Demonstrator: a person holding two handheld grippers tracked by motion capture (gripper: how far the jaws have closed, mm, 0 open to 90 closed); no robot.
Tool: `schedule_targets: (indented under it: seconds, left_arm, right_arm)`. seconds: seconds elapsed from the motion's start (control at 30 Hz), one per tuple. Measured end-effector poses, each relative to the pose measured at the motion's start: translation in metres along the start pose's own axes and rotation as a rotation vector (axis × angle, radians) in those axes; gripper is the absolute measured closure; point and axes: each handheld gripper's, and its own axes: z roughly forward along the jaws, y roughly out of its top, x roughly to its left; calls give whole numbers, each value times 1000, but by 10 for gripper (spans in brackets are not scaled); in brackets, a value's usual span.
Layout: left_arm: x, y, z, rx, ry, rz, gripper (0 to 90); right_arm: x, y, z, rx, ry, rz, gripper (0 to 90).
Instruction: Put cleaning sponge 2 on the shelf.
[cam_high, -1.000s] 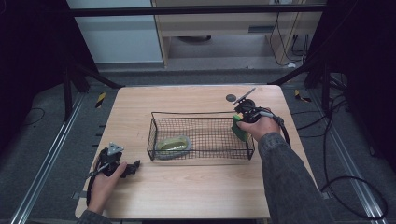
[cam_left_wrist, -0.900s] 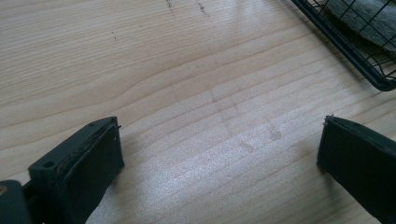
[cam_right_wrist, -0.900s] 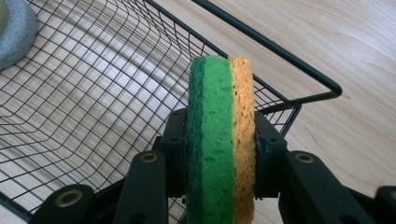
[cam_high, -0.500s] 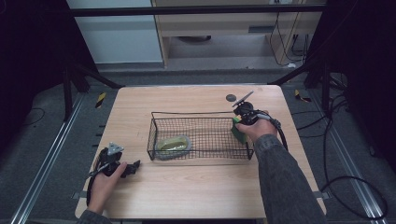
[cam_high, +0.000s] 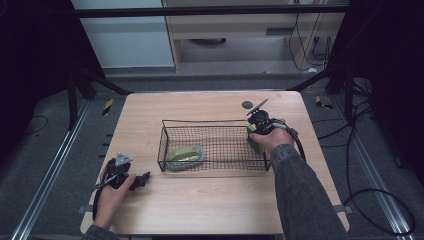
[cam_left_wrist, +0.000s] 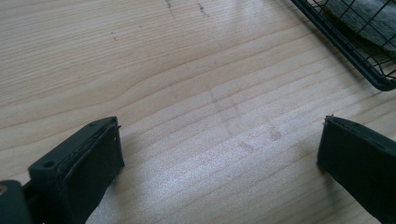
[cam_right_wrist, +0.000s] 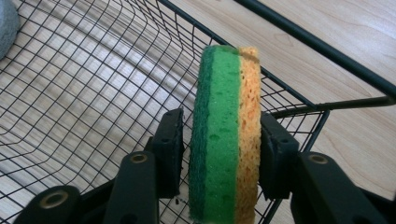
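Wooden tabletop (cam_high: 210, 200) carries a black wire basket (cam_high: 212, 150) at its centre. Right gripper (cam_right_wrist: 219, 149) clamps a green-and-orange sponge (cam_right_wrist: 226, 135) upright over the basket's right end, seemingly not yet released. A pale green item (cam_high: 185, 155), too unclear to identify, lies at the basket's left end. Left gripper (cam_left_wrist: 219, 163) rests near the table's front-left corner, jaws wide apart, empty.

One wire basket (cam_high: 215, 148), one green-and-orange sponge (cam_right_wrist: 227, 130), one grey-green pad (cam_high: 185, 156), two grippers, one table (cam_high: 200, 205)
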Motion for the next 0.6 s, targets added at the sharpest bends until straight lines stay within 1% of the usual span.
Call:
schedule_targets:
  seconds: [0.2, 0.27, 0.4, 0.43, 0.6]
  left_arm:
    - [0, 0, 0, 0, 0, -1, 0]
    - [0, 0, 0, 0, 0, -1, 0]
    - [0, 0, 0, 0, 0, -1, 0]
    - [0, 0, 0, 0, 0, -1, 0]
    - [0, 0, 0, -2, 1, -1, 0]
  right_arm:
    - [2, -1, -4, -11, 6, 6, 514]
    - [3, -1, -5, -12, 12, 0, 503]
    - [7, -1, -8, -19, 27, 6, 479]
    - [7, -2, -9, -21, 31, 1, 479]
    - [14, -4, -10, -24, 44, 10, 472]
